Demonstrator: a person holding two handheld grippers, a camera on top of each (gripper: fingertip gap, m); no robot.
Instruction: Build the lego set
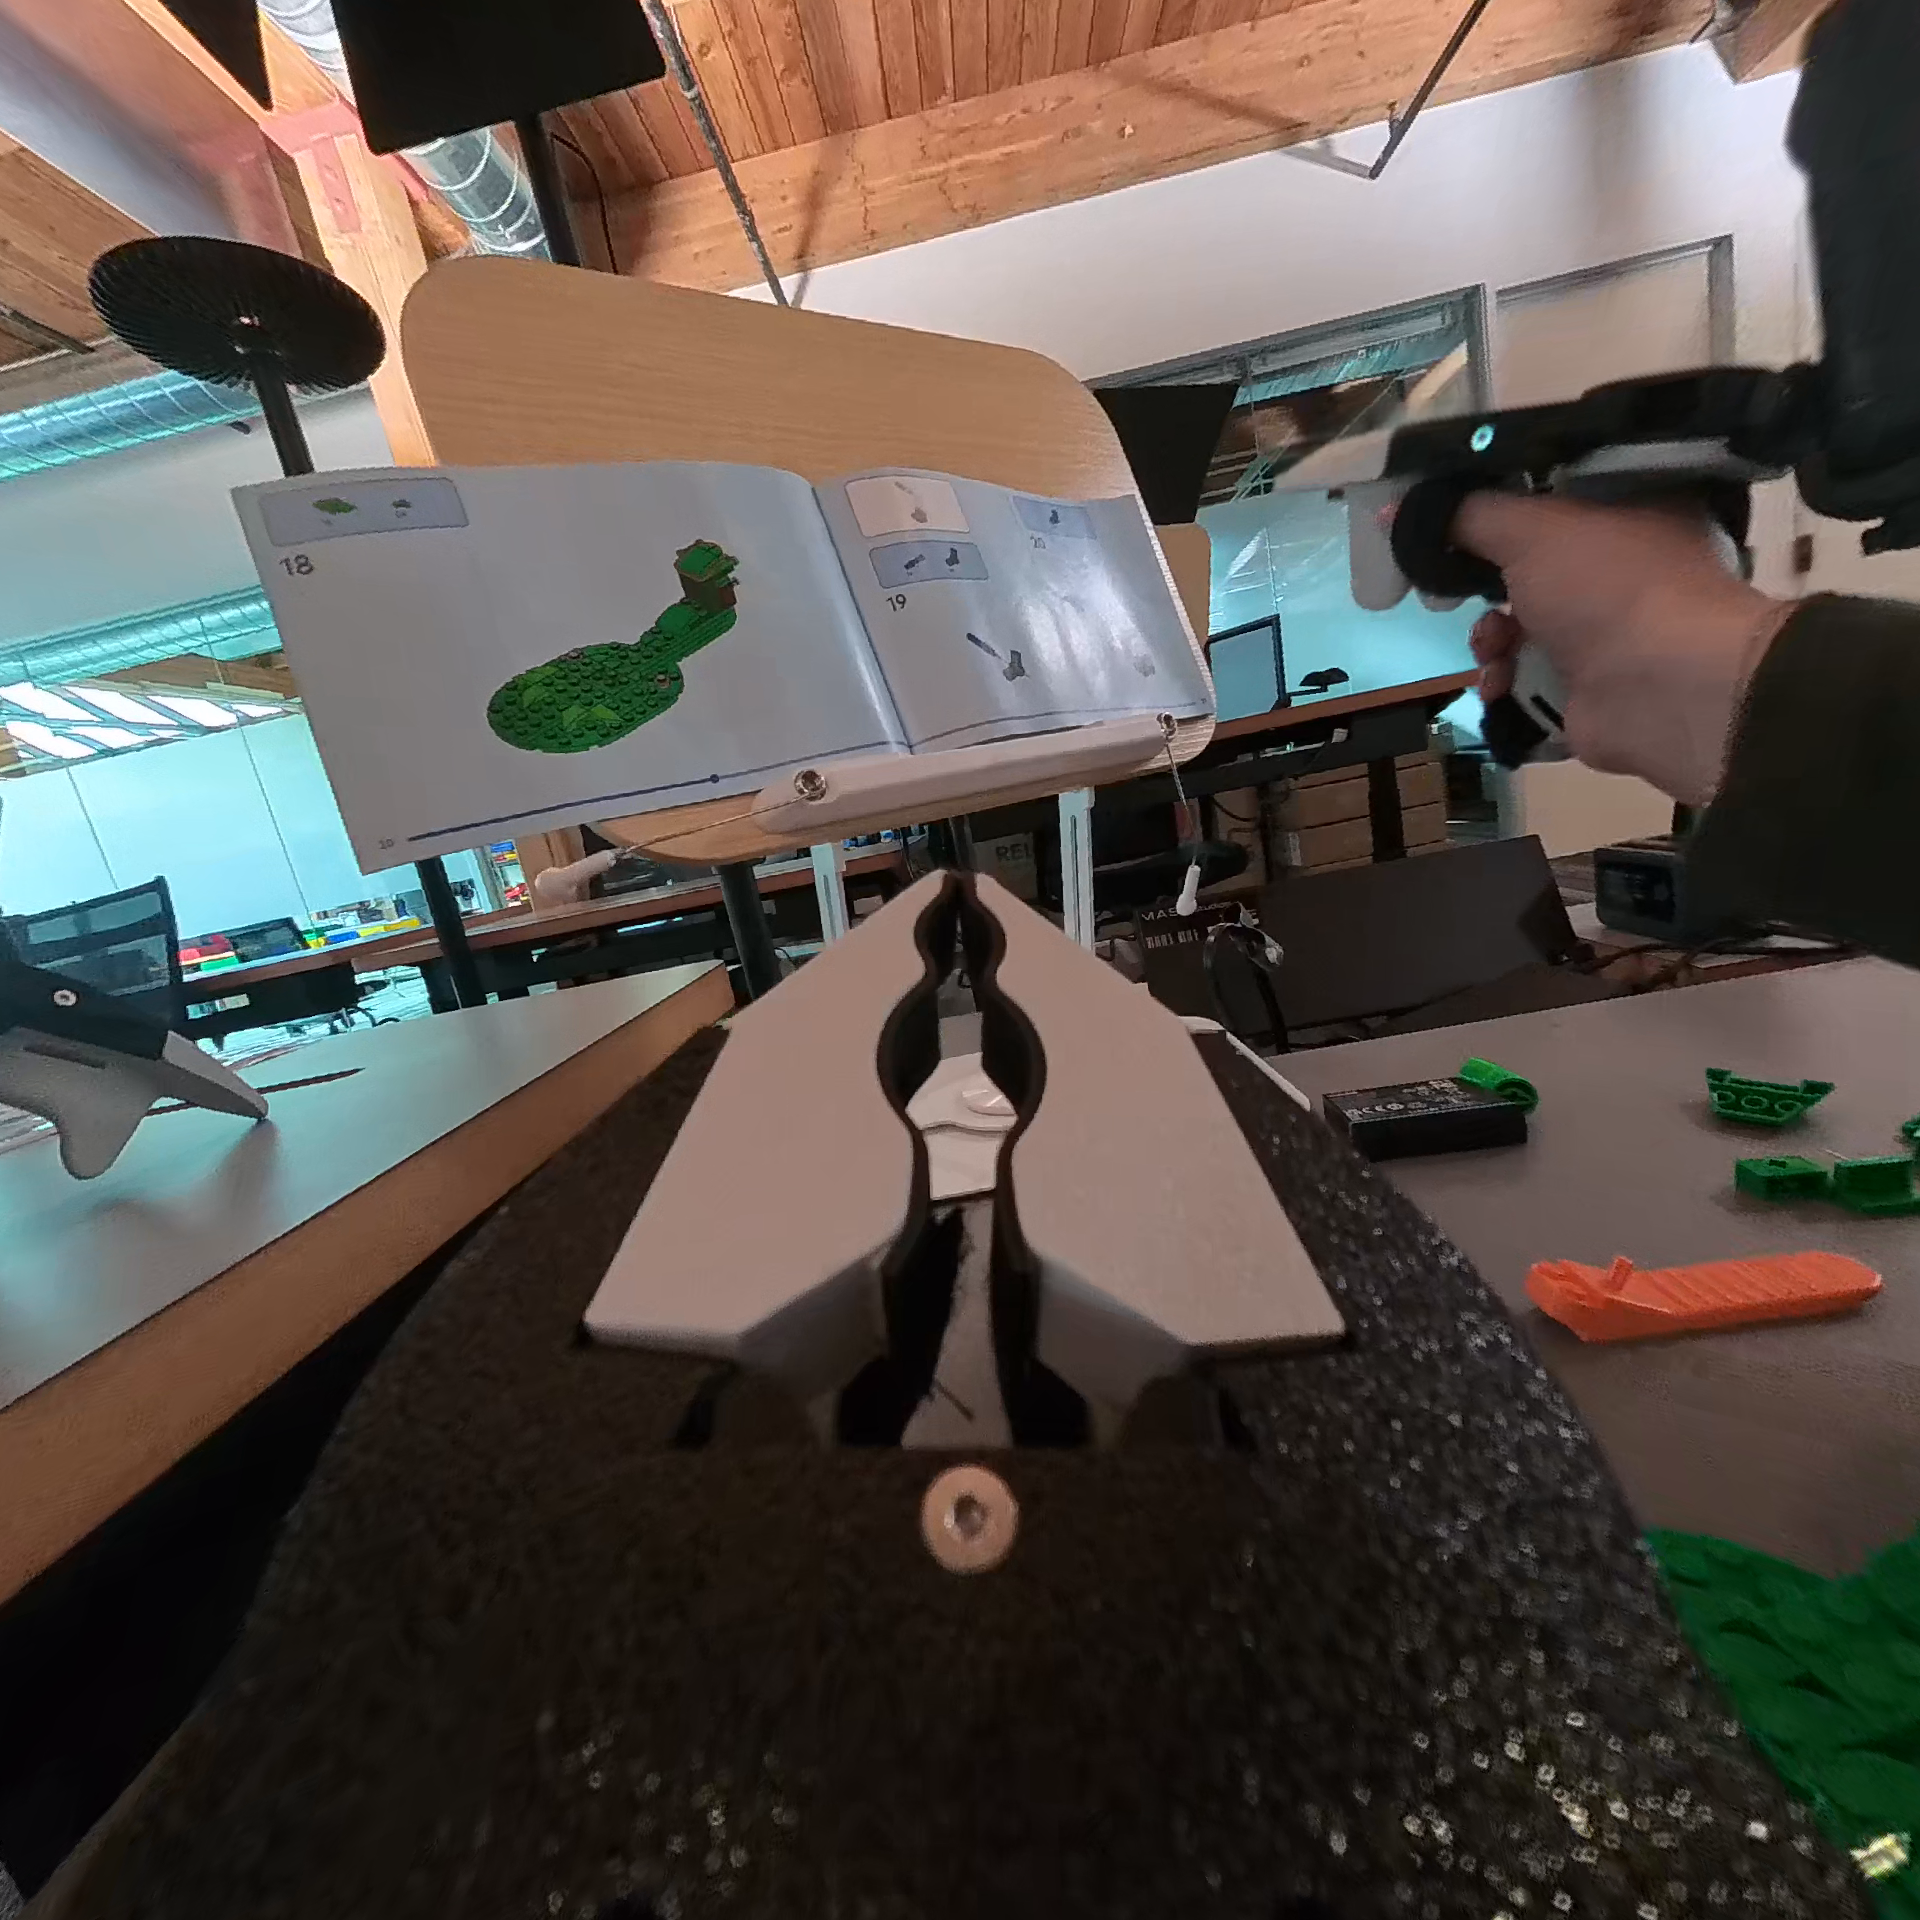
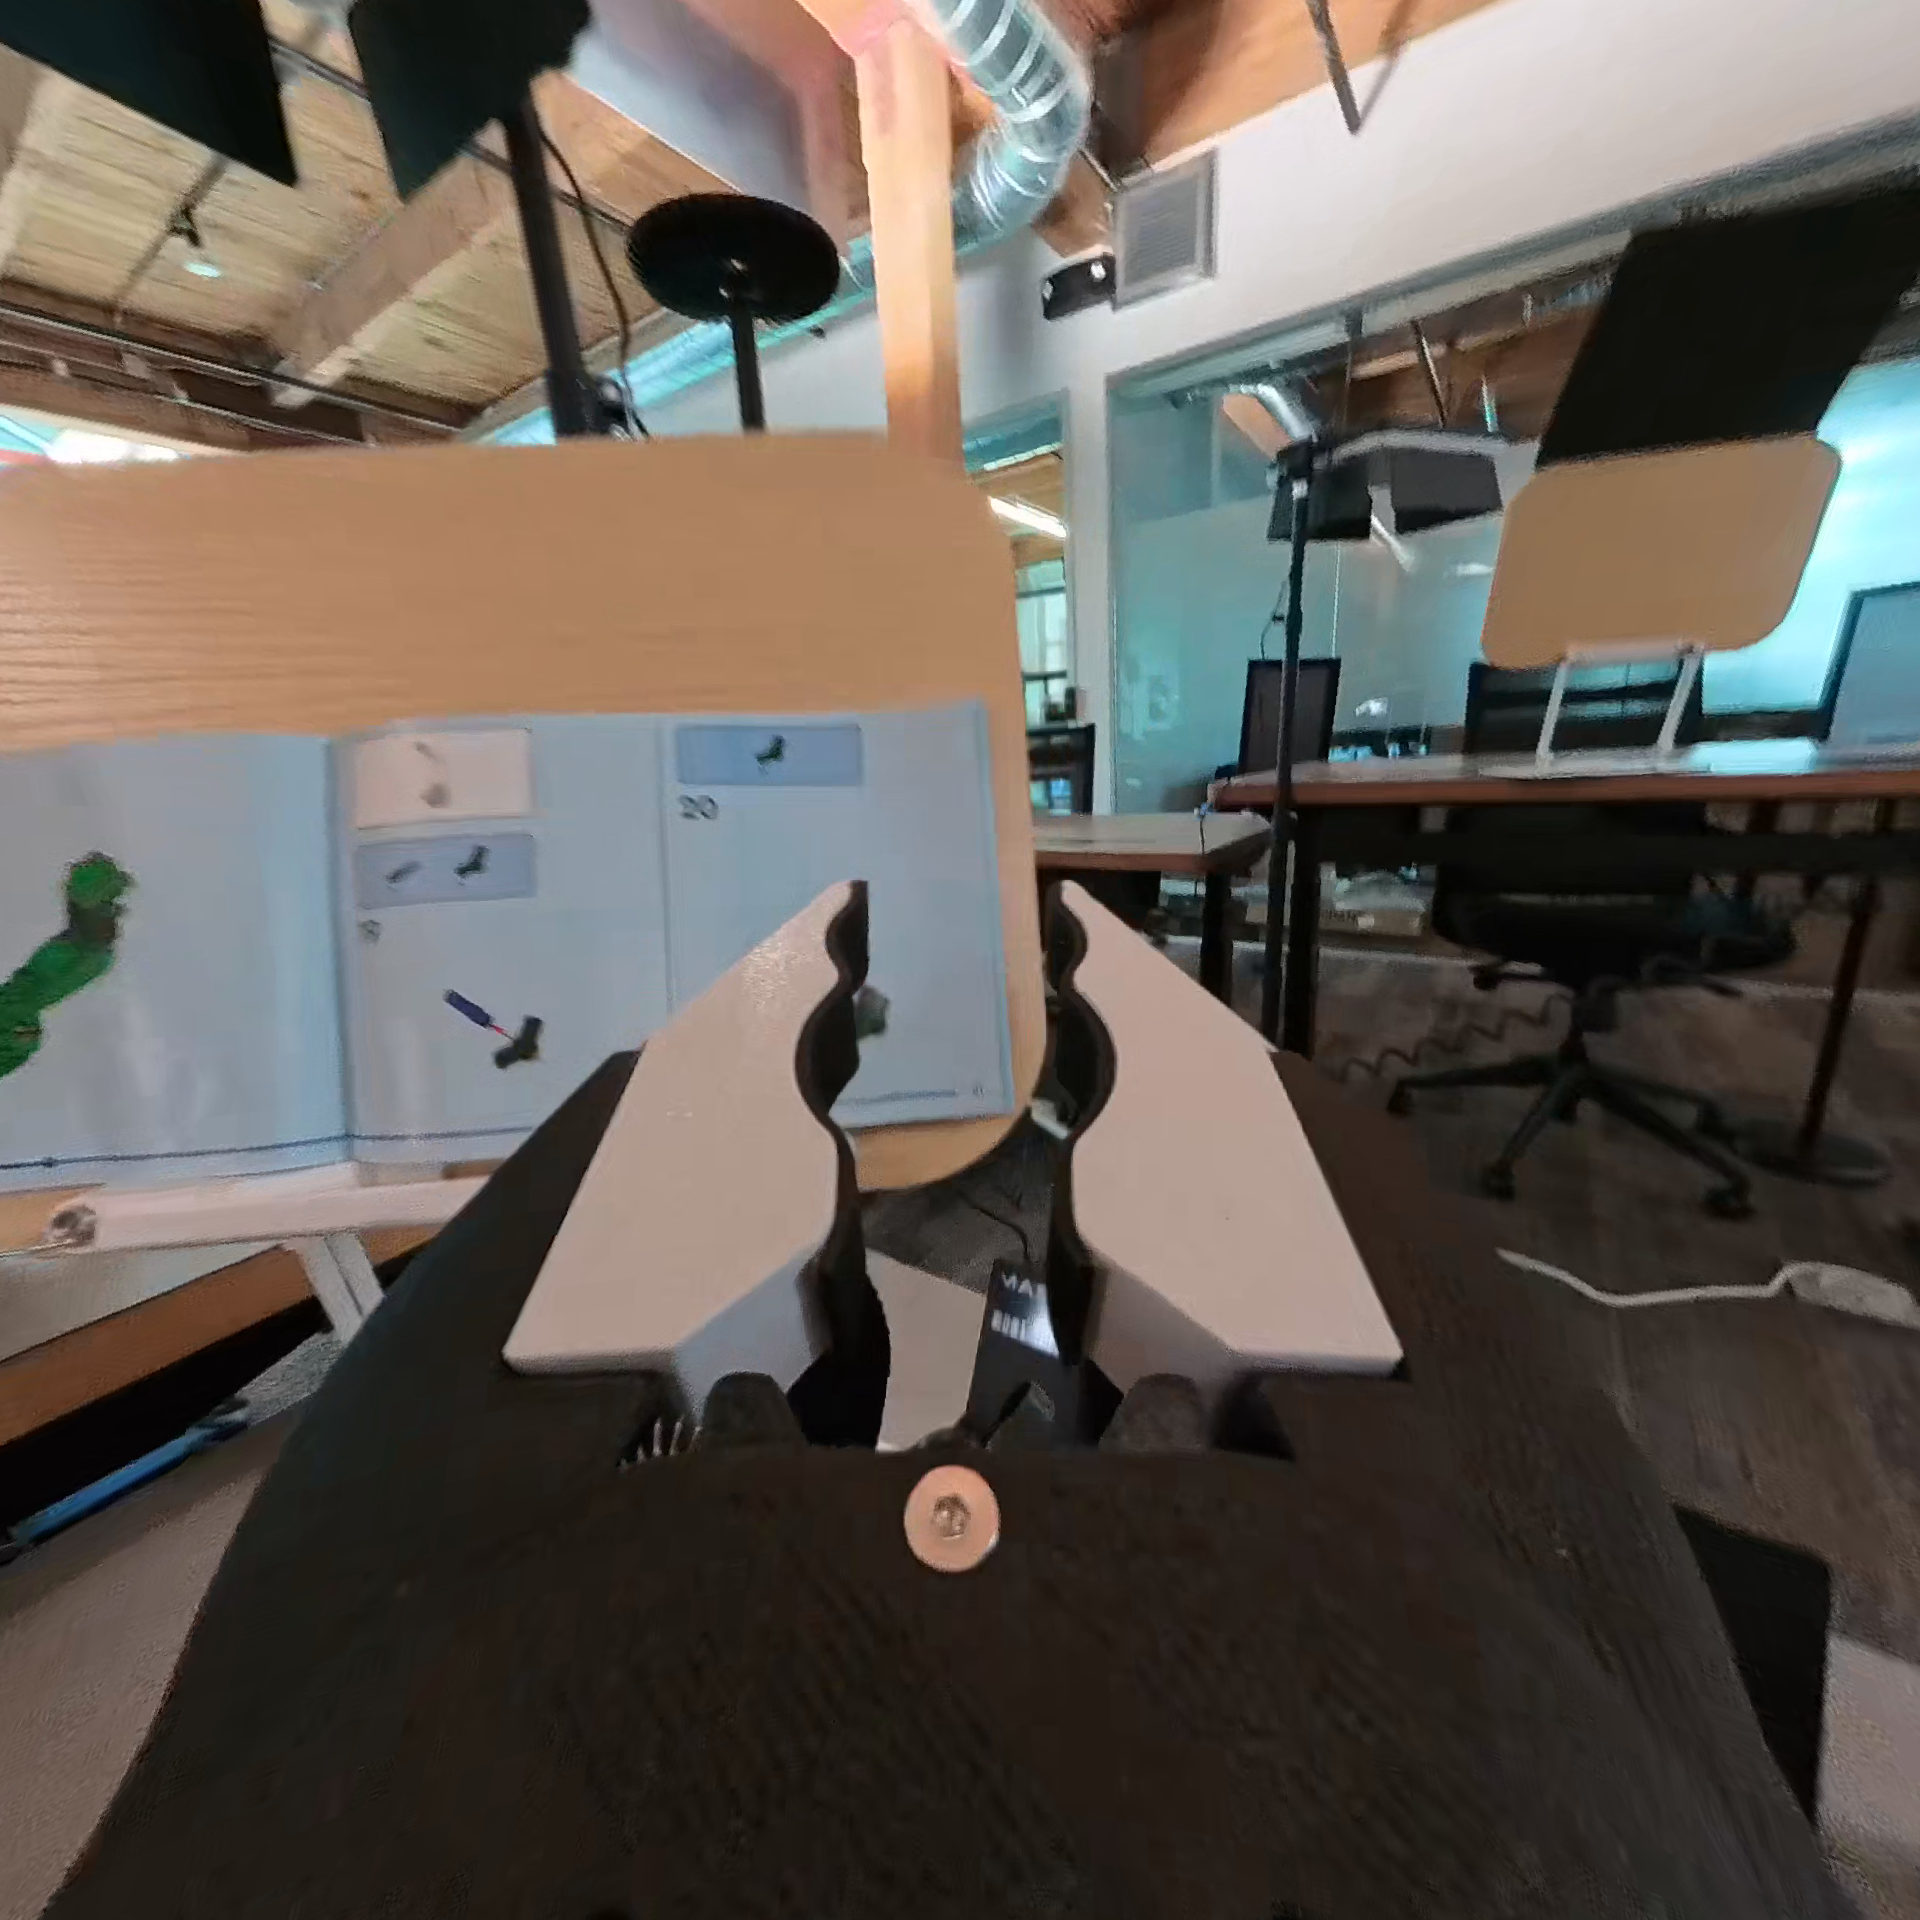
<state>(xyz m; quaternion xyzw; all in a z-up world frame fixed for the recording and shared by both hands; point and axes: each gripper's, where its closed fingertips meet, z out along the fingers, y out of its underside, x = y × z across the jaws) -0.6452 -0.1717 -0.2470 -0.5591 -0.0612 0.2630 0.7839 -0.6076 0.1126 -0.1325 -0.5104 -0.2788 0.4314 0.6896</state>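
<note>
Left gripper (image 1: pixel 961 883): raised off the table, tilted upward, its white fingers pressed together at the tips with nothing between them. Right gripper (image 2: pixel 956 904): likewise raised, fingers parted by a narrow gap, nothing held; the right wrist view is motion-blurred. In the left wrist view, the nearest task item is a green lego plate assembly (image 1: pixel 1808 1704) at the lower right corner, cut off by the frame edge and out of focus. Beyond it on the grey-brown table (image 1: pixel 1662 1455) lies an orange brick separator (image 1: pixel 1704 1294), flat and apart from the other pieces. Farther back, loose green lego pieces (image 1: pixel 1829 1179) sit in a small cluster, with one more green piece (image 1: pixel 1766 1099) behind them, and a black rectangular block (image 1: pixel 1425 1117) with a green curved piece (image 1: pixel 1499 1081) touching its far right corner. Above this area, a person's hand (image 1: pixel 1621 644) grips the handle of the right gripper, held well clear of the table. At the far edge, an open instruction booklet (image 1: pixel 717 644) rests on a light wooden stand (image 1: pixel 727 374), its left page showing the green build and its right page showing small dark parts. The right wrist view sees the same booklet (image 2: pixel 499 935) just beyond its fingertips, with office desks and a black chair (image 2: pixel 1590 935) behind.
</note>
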